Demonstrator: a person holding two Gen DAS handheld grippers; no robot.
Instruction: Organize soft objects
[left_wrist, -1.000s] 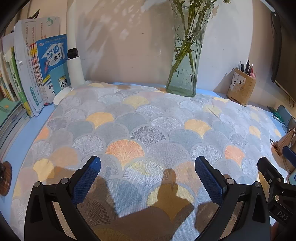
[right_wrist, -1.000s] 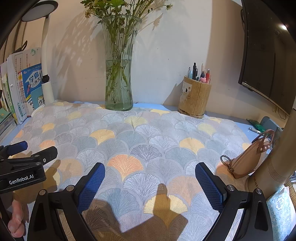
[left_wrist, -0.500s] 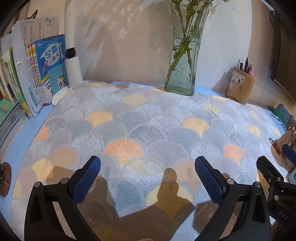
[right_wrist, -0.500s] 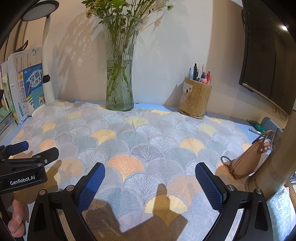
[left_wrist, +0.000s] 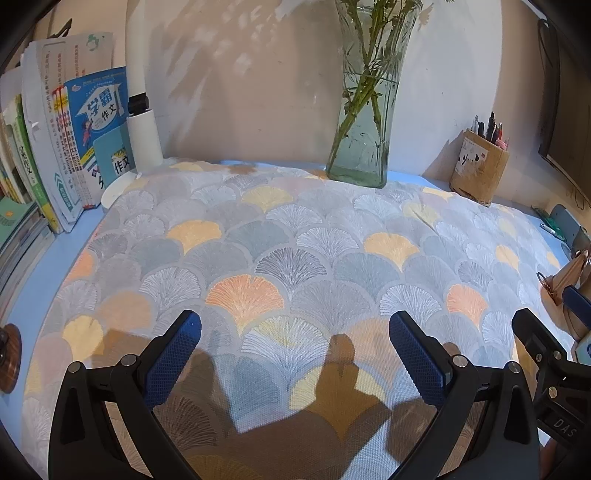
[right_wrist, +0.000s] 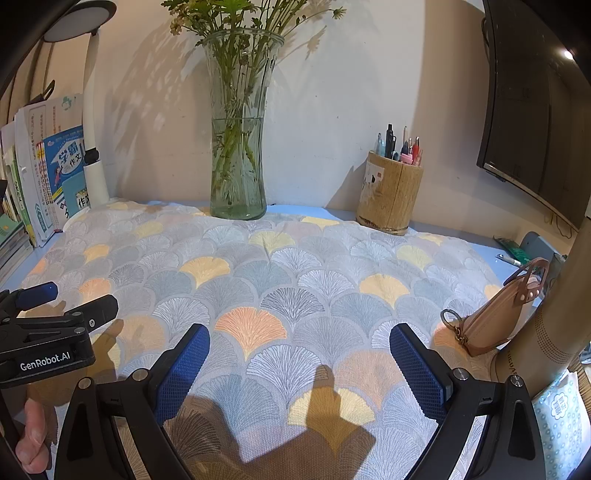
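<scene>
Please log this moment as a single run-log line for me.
left tool: open, empty, above patterned cloth | right tool: open, empty, above same cloth | cloth: spread flat, ungrasped

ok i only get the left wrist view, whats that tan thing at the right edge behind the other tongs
observer: A small tan purse, standing on the right edge of the patterned cloth, handle up, metal ring at its near end.
operator: anything soft past it
observer: Yes, a teal dotted pack, probably tissues, low beside a cardboard tube.
operator: is the other one holding anything
observer: No, the right tongs are open and empty over the cloth.
</scene>
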